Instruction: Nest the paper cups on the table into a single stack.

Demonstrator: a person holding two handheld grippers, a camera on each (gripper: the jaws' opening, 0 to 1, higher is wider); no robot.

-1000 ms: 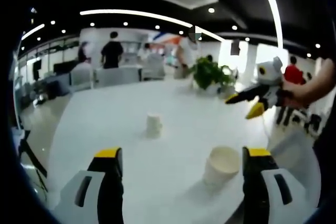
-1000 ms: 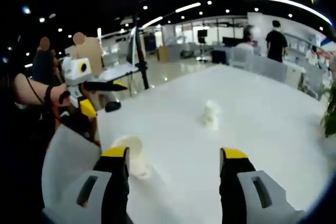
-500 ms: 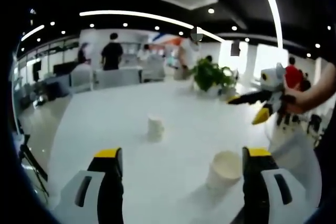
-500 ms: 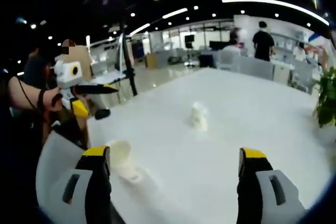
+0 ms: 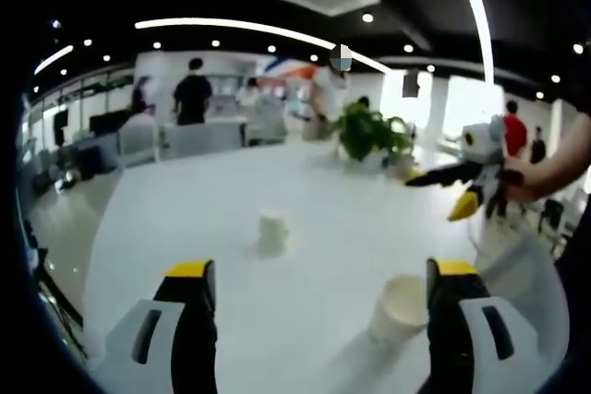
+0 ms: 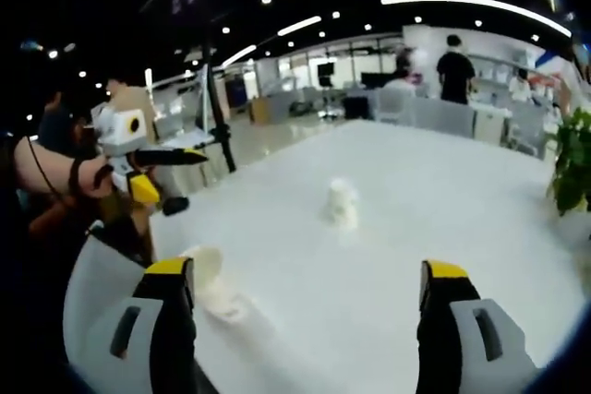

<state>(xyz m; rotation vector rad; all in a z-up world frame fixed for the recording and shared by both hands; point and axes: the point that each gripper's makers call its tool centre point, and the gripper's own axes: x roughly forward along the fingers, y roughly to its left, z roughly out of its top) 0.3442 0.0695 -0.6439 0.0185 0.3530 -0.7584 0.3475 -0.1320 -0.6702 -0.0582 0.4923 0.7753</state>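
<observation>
Two white paper cups stand on the white table [image 5: 185,209]. In the left gripper view, the near cup [image 5: 399,306] sits upright with its mouth up, just inside my right-hand jaw, and the far cup [image 5: 273,232] stands mid-table. My left gripper [image 5: 321,269] is open and holds nothing. In the right gripper view, the near cup [image 6: 207,274] lies close to my left-hand jaw and the far cup [image 6: 340,203] is ahead. My right gripper [image 6: 307,271] is open wide and empty. Each gripper also shows in the other's view: the right gripper [image 5: 462,180], the left gripper [image 6: 140,159].
A potted green plant [image 5: 369,131] stands at the table's far side and shows again as the plant [image 6: 572,163]. The table's edge [image 6: 175,219] runs near the person's hand. Desks, chairs and several people are in the background, beyond the table.
My right gripper's jaws have spread wider than one second ago. Both cameras shifted a little, so the near cup sits lower in the left gripper view. The cups have not moved.
</observation>
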